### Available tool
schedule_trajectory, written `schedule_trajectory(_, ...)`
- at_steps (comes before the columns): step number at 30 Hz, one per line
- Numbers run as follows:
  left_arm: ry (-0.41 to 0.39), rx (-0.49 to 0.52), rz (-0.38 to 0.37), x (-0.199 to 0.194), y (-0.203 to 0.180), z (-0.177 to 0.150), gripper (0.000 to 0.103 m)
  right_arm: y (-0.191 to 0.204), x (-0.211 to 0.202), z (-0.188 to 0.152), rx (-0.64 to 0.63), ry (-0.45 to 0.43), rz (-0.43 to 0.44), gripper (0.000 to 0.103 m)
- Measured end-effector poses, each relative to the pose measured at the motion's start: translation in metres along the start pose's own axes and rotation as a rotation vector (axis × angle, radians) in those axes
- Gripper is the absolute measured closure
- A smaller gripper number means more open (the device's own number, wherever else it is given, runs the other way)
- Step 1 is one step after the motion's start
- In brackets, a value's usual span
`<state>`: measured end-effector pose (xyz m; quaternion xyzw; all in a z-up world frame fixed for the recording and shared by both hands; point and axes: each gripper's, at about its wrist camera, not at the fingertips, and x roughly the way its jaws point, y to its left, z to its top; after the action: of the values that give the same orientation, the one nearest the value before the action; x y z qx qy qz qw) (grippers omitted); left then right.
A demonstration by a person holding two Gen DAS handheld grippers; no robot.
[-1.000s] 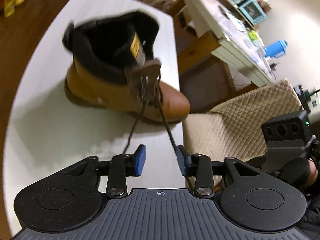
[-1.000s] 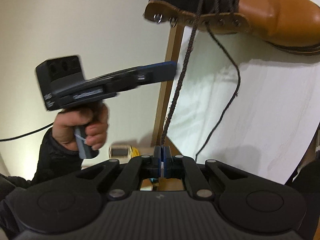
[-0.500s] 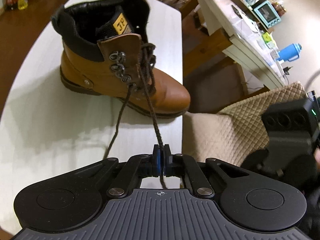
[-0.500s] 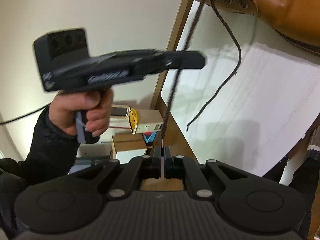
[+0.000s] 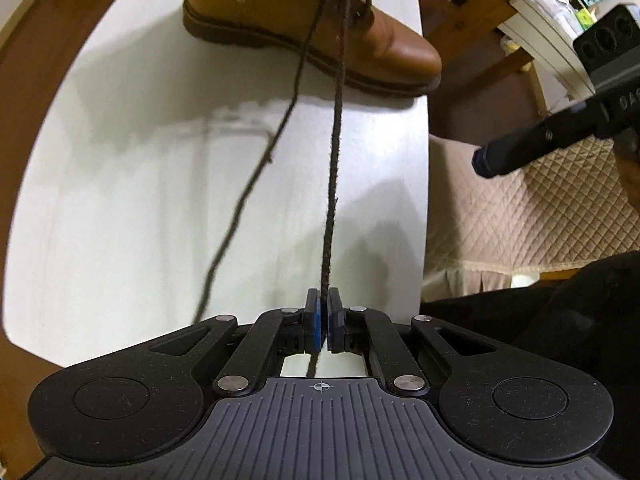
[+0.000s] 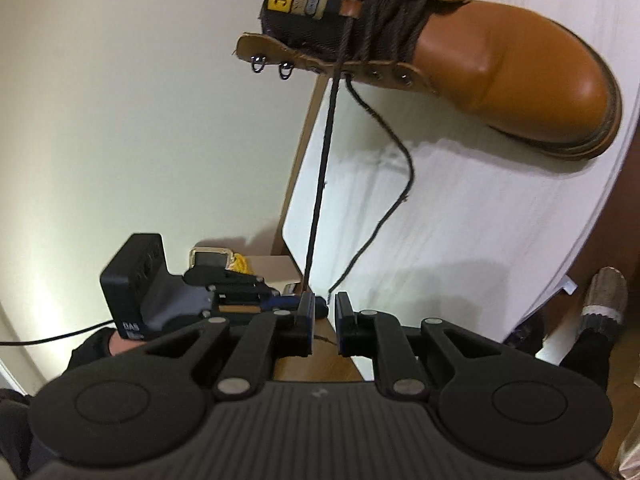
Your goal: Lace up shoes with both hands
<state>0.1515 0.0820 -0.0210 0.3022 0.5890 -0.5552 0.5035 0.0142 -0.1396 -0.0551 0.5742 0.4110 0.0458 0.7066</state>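
Boot (image 5: 304, 20) top cut off; lace (image 5: 334, 152) taut

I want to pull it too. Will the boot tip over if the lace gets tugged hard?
Probably not easily: the boot sits flat on a wide sole and looks heavy. It might slide on the smooth table. The lace is floppy; its loose end sags.

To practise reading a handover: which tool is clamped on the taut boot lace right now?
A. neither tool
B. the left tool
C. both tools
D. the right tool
B: the left tool has its pads pressed on the taut lace, while the right tool shows a gap, opening.
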Motion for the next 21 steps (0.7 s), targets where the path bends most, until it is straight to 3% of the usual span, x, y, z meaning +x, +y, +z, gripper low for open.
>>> schedule_trajectory(5,-0.042,-0.027,-0.010,0.012,-0.017,-0.009,0.101,0.003,-0.005,0.013,-0.032,-0.053,0.003,0.089)
schedule_trajectory(12,-0.124,-0.096,0.048,0.003,-0.014,-0.035,0.101,0.018,0.011,0.036,-0.069,-0.088,0.013,0.084)
schedule_trajectory(18,-0.275,0.081,0.109,-0.079,-0.017,-0.017,0.101,0.005,0.014,0.032,0.019,-0.139,-0.038,0.080)
schedule_trajectory(21,-0.440,0.204,0.168,-0.150,-0.020,0.010,0.101,-0.002,0.013,0.026,0.078,-0.178,-0.046,0.080)
